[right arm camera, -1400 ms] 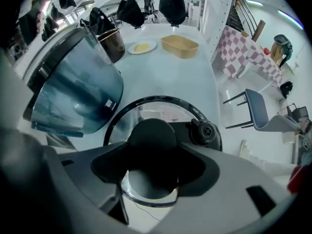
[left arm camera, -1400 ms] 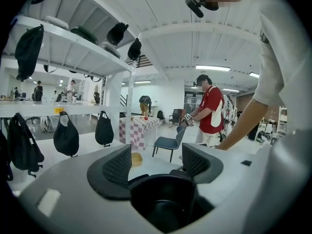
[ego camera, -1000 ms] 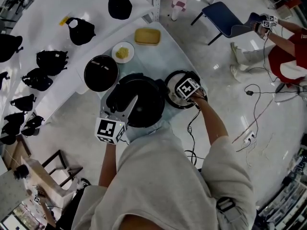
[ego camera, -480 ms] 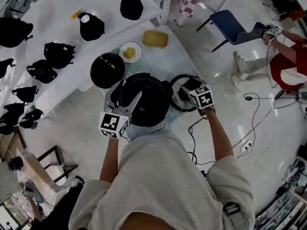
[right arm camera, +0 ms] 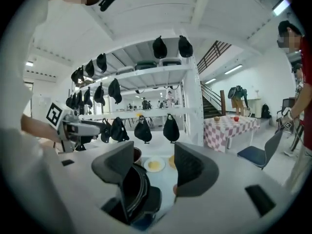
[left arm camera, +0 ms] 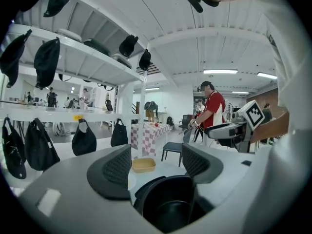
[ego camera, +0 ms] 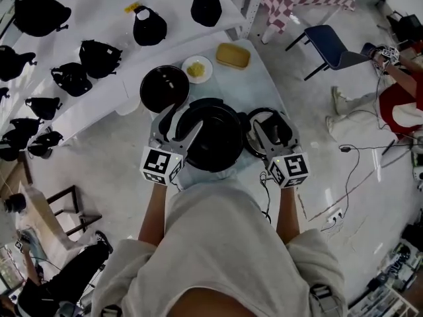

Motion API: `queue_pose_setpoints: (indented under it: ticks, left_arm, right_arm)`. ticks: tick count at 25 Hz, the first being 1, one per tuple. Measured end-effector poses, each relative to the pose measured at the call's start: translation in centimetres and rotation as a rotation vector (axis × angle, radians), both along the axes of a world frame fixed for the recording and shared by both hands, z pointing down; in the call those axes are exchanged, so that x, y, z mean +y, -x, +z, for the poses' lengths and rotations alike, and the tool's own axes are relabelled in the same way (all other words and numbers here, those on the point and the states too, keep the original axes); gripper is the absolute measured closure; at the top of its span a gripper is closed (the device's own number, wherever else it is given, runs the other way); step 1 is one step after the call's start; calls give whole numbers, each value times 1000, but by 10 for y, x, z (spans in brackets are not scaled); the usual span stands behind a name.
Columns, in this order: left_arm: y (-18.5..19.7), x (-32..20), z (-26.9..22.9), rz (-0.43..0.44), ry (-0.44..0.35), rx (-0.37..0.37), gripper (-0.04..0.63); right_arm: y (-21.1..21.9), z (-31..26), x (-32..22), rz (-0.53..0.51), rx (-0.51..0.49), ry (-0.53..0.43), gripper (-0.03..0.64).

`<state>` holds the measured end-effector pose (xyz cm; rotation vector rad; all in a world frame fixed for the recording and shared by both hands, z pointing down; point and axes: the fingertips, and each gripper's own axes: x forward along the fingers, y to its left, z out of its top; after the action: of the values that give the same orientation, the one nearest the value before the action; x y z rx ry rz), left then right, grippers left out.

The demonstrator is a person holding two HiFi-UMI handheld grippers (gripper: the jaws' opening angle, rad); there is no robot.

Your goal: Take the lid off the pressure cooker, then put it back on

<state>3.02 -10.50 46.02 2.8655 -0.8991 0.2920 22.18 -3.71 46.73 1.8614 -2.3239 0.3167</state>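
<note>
The black pressure cooker (ego camera: 211, 137) stands open on the small pale table (ego camera: 231, 88); its empty pot (left arm camera: 170, 211) shows below my left jaws. Its round black lid (ego camera: 263, 113) lies flat on the table just right of the cooker. My left gripper (ego camera: 178, 125) (left arm camera: 156, 167) hovers over the cooker's left rim, open and empty. Above the lid is my right gripper (ego camera: 269, 132) (right arm camera: 155, 162), clear of it. Its jaws have just been closing a little but still stand wide, with nothing between the pads.
On the table behind the cooker are a black bowl (ego camera: 164, 88), a white plate of yellow food (ego camera: 197, 69) and a yellow container (ego camera: 232, 56). White shelves with black bags (ego camera: 99, 58) run along the left. A blue chair (ego camera: 334, 48) and a person in red (ego camera: 403, 104) are to the right.
My right gripper has risen off the lid and drawn back toward my body, turning from pointing down to nearly level. The lid stays on the table. The left gripper shifted only slightly.
</note>
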Motion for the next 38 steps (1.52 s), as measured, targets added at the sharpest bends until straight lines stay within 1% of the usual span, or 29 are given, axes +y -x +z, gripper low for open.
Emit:
queue_pose_setpoints:
  ticks: [5, 10, 17, 22, 26, 30, 38]
  left_arm:
    - [24, 0, -9, -52, -14, 11, 287]
    - [60, 0, -14, -141, -28, 14, 287]
    - [109, -2, -23, -249, -47, 13, 287]
    - [123, 0, -25, -279, -50, 23, 287]
    - [118, 0, -25, -265, -50, 27, 287]
    - [104, -1, -26, -226, -48, 35, 287]
    - [57, 0, -24, -118, -40, 49, 287]
  right_arm:
    - [39, -32, -11, -84, 16, -69, 362]
    - [80, -51, -25, -182, 16, -118, 362]
    - [128, -61, -38, -290, 15, -145, 362]
    - [145, -61, -40, -324, 22, -146, 362]
    - [141, -59, -39, -311, 28, -136, 362]
    - [124, -52, -33, -270, 47, -109, 360]
    - [58, -24, -4, -130, 75, -12, 356]
